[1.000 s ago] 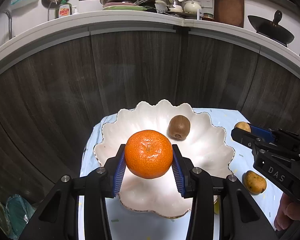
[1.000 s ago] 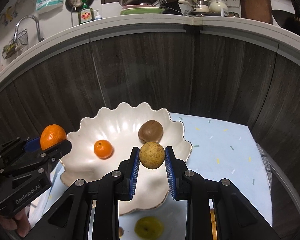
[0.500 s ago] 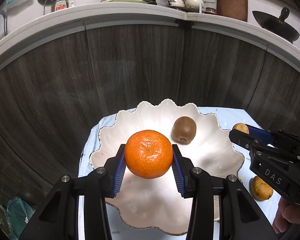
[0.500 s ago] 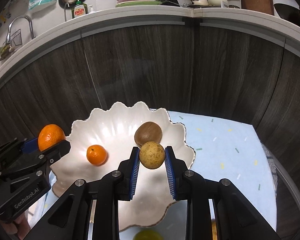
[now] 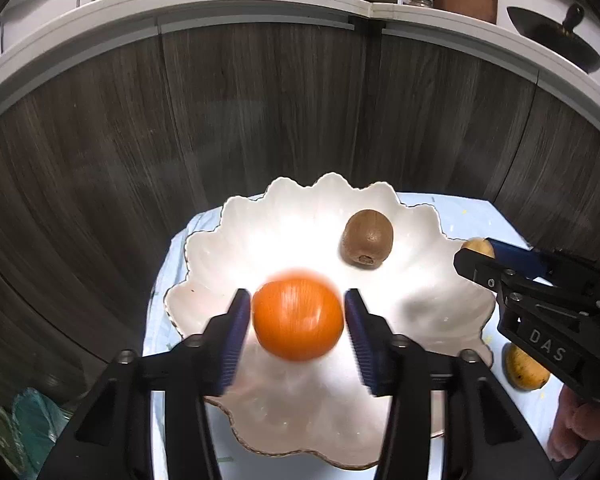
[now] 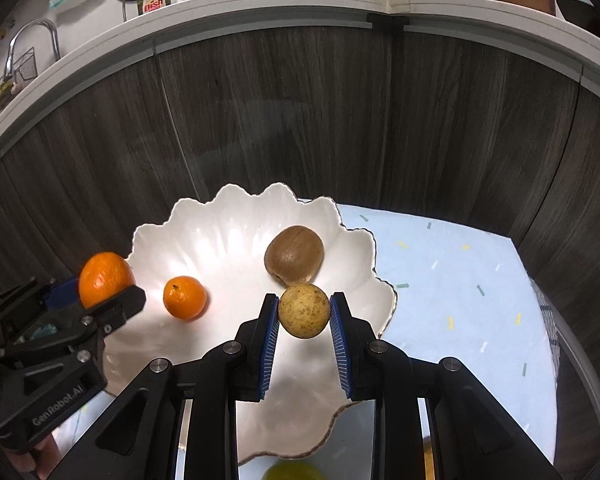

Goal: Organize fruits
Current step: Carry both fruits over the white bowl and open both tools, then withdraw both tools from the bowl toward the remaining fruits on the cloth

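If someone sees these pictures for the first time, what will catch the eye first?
First the large orange citrus fruit, motion-blurred between the opening jaws of the left gripper above the white scalloped ceramic bowl. Next the speckled yellow-brown round fruit between the opening jaws of the right gripper, in front of a brown kiwi lying in the bowl.

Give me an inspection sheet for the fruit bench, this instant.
Surface: light blue cloth with confetti print.
Job's things: white scalloped bowl holds kiwi and small orange; yellow fruit lies on the cloth.
Clutter: nothing seen on the cloth.
Grippers: left gripper opening, large orange blurred between its jaws, gaps both sides; right gripper opening, speckled yellow fruit between its jaws.
Cables: nothing seen.
Surroundings: dark wood cabinet front; counter with dishes and dish soap.
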A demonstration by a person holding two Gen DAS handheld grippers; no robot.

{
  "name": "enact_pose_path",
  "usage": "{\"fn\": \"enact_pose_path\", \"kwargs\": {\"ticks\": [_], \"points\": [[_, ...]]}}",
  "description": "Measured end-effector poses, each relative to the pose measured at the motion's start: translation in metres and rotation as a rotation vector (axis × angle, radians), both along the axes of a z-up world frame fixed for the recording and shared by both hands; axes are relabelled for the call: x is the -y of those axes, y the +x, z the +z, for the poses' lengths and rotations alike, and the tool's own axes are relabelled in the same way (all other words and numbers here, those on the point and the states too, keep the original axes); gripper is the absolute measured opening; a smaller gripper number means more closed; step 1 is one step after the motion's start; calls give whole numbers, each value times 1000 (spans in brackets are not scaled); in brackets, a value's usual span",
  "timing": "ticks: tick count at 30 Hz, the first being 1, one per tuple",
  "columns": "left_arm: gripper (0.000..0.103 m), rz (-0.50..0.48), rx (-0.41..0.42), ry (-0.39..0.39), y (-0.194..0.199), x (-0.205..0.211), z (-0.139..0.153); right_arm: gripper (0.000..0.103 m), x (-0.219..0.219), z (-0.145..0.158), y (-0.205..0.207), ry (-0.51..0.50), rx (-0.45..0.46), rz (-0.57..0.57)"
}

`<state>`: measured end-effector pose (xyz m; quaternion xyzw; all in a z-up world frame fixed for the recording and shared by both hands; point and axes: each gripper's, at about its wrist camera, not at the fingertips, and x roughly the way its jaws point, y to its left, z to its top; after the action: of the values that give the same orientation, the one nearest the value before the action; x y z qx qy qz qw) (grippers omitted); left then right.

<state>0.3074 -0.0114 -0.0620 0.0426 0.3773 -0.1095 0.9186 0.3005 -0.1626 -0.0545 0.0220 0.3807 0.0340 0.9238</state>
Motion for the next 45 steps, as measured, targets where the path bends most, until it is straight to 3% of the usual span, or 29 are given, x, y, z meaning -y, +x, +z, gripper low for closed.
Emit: {"fn": "enact_pose_path", "kwargs": {"ticks": [4,9,13,27,45], "points": [[81,17,27,-4,-4,-4,5,67,1,6,-4,-24,30,-22],[100,60,44,-9,-5,-12,10,70,1,10,-6,-35,42,-31],[102,83,56,-8,-7,-15,15,79,2,14,-11,-51,60,-49],[102,63,96,1,-29,-3,36,80,17,41,-45,-72,139,-104],[102,-13,129,7,-67,30,53,80,47,53,-86,-56,163,-140]]}}
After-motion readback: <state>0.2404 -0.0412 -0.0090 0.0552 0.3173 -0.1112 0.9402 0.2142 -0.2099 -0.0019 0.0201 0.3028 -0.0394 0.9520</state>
